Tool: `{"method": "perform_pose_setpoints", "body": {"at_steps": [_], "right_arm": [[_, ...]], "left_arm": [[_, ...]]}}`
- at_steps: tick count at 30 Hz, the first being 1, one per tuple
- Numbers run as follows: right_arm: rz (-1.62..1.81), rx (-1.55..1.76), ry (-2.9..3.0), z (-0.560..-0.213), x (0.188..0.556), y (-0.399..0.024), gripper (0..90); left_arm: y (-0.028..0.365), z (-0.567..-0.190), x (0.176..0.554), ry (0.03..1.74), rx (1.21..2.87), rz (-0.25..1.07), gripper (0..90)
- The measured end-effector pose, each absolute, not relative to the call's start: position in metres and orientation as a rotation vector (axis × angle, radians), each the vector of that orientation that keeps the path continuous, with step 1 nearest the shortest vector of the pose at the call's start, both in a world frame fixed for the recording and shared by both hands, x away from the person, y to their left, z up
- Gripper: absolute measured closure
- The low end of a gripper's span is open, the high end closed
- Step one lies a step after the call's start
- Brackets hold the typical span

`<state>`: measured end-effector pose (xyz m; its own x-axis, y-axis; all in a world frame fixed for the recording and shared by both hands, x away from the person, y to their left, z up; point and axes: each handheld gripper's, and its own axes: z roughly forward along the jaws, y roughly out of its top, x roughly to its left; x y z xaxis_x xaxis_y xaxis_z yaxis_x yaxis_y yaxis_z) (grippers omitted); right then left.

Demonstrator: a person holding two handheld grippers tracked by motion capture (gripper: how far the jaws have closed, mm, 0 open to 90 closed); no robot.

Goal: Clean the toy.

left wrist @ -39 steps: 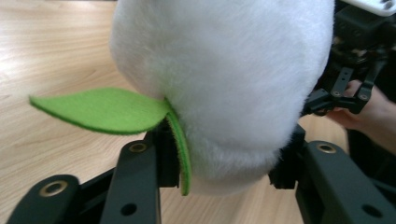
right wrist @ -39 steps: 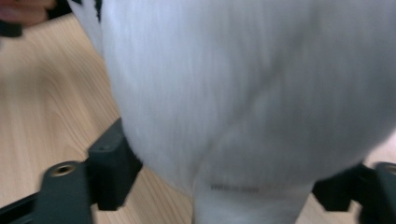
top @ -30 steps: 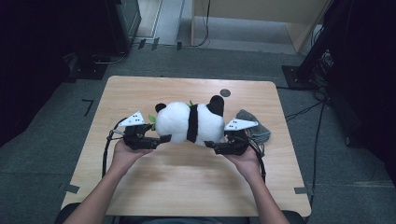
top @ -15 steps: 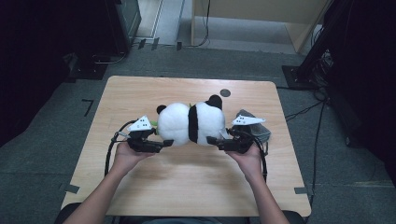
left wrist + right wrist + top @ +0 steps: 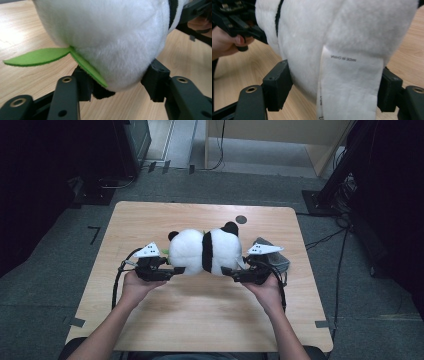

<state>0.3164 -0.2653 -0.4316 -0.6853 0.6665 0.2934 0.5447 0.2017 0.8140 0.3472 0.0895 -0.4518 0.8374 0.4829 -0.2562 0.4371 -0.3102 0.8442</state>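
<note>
**Plush panda caught between two grippers at mid-table**

White and black fur is lying across the middle of the wooden table (image 5: 150, 215); the panda toy (image 5: 202, 251) is stretched sideways, with the person's left gripper (image 5: 176, 269) pushing in at one end and the right gripper (image 5: 227, 270) at the other; both hands are holding low, close over the tabletop. In the left gripper view the two black jaws are flanking a rounded white bulge of the panda (image 5: 105, 37); the pads are pressing on the fur at either side, so this claw is grasping the toy, and its jaws have just been closing with the plush between them; a green felt leaf (image 5: 37, 56) is sticking out from the fur, one blade trailing down against the nearer jaw. In the right gripper view the jaws are standing either side of the panda's other end (image 5: 312, 30), where a white sewn-in label (image 5: 349, 82) is hanging down; these jaws have just been opening with the toy between them, and the fur is touching both pads; a grey object (image 5: 277, 257) is resting on the table just behind the right hand.
</note>
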Motion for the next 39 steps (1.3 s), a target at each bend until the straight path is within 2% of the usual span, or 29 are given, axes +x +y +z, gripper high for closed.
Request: {"method": "perform_pose_setpoints", "body": {"at_steps": [2, 10, 15, 21, 25, 29, 35, 39], "right_arm": [[1.436, 1.145, 2.366, -0.431, 0.315, -0.262, 26.4], [1.360, 1.063, 2.412, -0.431, 0.311, -0.255, 25.3], [1.265, 1.005, 2.436, -0.433, 0.310, -0.249, 32.9], [1.283, 1.081, 2.446, -0.434, 0.313, -0.252, 35.1], [1.327, 1.131, 2.432, -0.432, 0.313, -0.253, 35.0], [1.377, 1.174, 2.414, -0.432, 0.315, -0.256, 35.1], [1.439, 1.247, 2.389, -0.433, 0.317, -0.261, 34.3], [1.437, 1.286, 2.407, -0.436, 0.319, -0.261, 34.0]], "left_arm": [[0.091, -0.451, 0.348, 0.693, 1.929, 0.038, 53.6], [0.100, -0.449, 0.354, 0.754, 1.881, -0.042, 55.6], [0.101, -0.450, 0.356, 0.770, 1.882, -0.049, 55.2], [0.101, -0.454, 0.356, 0.756, 1.917, -0.033, 41.9], [0.101, -0.455, 0.355, 0.756, 1.953, 0.011, 38.7], [0.098, -0.457, 0.354, 0.747, 1.996, 0.050, 37.0], [0.101, -0.459, 0.356, 0.774, 1.955, 0.007, 36.9], [0.101, -0.461, 0.355, 0.783, 1.983, 0.011, 37.0]]}}
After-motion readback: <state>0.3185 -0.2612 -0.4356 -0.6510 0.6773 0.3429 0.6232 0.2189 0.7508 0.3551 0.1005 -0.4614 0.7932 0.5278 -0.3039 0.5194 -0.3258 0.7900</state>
